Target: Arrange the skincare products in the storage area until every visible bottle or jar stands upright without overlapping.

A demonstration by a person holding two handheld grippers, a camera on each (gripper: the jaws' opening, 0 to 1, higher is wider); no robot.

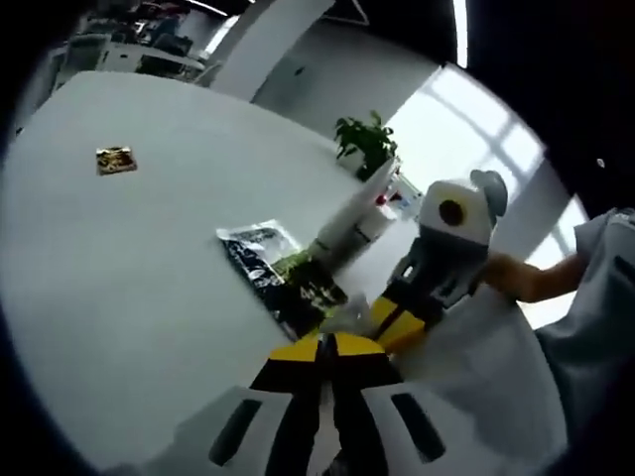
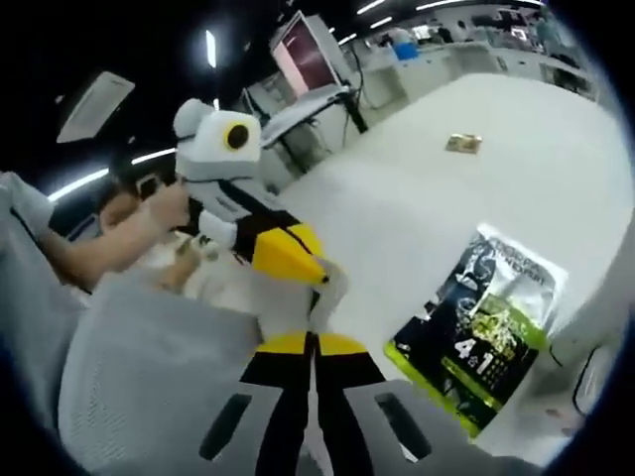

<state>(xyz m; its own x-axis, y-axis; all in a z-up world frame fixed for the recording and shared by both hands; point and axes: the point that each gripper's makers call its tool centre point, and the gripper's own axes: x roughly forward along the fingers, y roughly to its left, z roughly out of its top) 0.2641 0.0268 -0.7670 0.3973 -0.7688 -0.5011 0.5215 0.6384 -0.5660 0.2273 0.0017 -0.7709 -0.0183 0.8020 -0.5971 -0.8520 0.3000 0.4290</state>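
Note:
On the white table [image 1: 149, 258] lies a flat black-and-green packet [image 1: 280, 274], marked "4 in 1" [image 2: 488, 332]. Just beyond it, white tubes or bottles [image 1: 349, 226] lie on their sides; one white bottle [image 2: 593, 347] shows at the edge of the right gripper view. My left gripper [image 1: 328, 342] rises from the bottom with its yellow-tipped jaws together. My right gripper [image 2: 313, 342] looks the same. Their tips nearly meet near the table's edge: the right gripper [image 1: 382, 319] reaches in tip to tip, as does the left gripper [image 2: 316, 273]. A small pale thing [image 2: 330, 293] sits where the tips meet; whether either holds it is unclear.
A small brown packet [image 1: 116, 160] lies far out on the table [image 2: 463, 143]. A potted plant [image 1: 365, 139] stands behind the tubes. A person's hand [image 2: 149, 220] and pale clothing [image 2: 129, 387] are close by. A monitor [image 2: 306, 52] stands beyond the table.

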